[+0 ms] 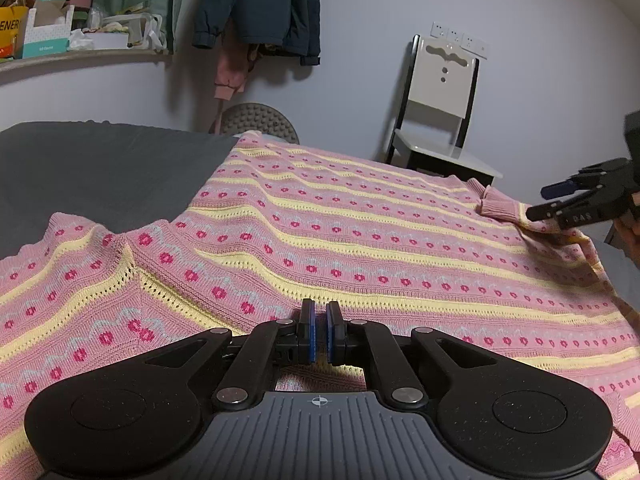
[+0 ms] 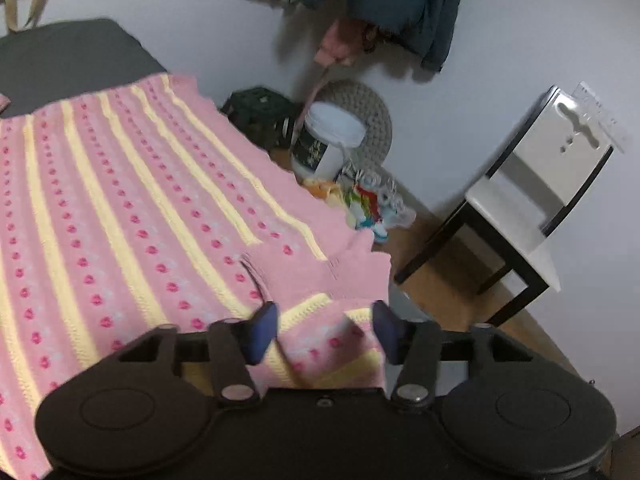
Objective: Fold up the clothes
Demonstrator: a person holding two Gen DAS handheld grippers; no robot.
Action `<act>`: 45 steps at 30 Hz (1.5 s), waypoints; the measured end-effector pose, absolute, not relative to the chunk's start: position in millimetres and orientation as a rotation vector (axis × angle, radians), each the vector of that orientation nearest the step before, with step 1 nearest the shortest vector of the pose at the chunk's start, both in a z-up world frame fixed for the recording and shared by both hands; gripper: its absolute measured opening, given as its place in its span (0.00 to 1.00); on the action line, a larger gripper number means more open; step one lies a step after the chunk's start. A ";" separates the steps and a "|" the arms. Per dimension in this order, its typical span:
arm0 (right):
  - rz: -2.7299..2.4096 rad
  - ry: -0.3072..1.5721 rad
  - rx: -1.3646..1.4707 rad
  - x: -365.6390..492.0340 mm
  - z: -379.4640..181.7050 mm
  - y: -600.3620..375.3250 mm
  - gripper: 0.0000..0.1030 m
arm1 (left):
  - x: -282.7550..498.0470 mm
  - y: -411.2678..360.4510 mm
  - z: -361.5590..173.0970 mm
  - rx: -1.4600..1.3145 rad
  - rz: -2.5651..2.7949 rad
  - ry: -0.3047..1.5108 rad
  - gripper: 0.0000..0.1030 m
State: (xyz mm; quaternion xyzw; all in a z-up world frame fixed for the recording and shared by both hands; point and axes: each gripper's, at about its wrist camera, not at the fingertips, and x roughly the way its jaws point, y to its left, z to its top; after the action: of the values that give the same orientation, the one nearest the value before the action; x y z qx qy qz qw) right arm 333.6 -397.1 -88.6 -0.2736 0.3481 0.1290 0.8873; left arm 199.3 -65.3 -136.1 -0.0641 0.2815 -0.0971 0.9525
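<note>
Left tongs: black two-finger left gripper (image 1: 319, 330) is hovering low over the near part of the pink knitted sweater with yellow stripes and red flower dots (image 1: 320, 240); its blue pads are standing almost together with a thin slit between them, and nothing is lying in that slit.
Right tongs: black right gripper (image 2: 324, 330) is standing with its jaws wide apart, and the sweater's corner is lying in the gap between the pads — not pinched as far as the blurred wrist view is showing.
Sweater: it is lying spread out flat ahead of both tongs on the dark grey bed cover (image 1: 100, 164), with a sleeve trailing off to the left of the left tongs and a ribbed pink cuff (image 1: 498, 206) sitting just ahead of the right tongs' fingertips.
Handling: soft, limp and light knit, I judge — it is sagging and rippling wherever it is lifted, and the open yellow lacework is looking easy to snag or stretch.
Hold: the denser ribbed edges, cuff and corner seams are looking like the safest places to pinch, taking a fair fold of cloth between the pads.
Stage: whether this flat spread is preceding a fold or sitting between folds, I cannot tell.
</note>
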 end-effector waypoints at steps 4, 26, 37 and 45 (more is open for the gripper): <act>0.345 0.772 -0.683 337.1 -99.9 -390.0 0.42 | 199.1 -65.1 -136.2 -0.133 -0.198 0.572 0.05; -0.170 0.797 0.165 347.0 -103.4 -557.7 0.22 | 200.0 -62.2 -137.0 -0.148 -0.202 0.573 0.05; 0.135 0.917 0.489 278.2 -117.0 -600.0 0.43 | 200.0 -59.0 -137.2 -0.167 -0.208 0.577 0.05; 0.189 0.958 0.428 243.7 -114.9 -567.0 0.06 | 204.6 -47.8 -140.8 -0.257 -0.232 0.588 0.05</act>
State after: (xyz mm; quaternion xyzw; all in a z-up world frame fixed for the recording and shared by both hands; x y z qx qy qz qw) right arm 243.7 -567.0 -114.9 0.2040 0.4568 0.0900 0.8612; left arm 204.6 -47.8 -140.8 -0.1259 0.2881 -0.1139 0.9424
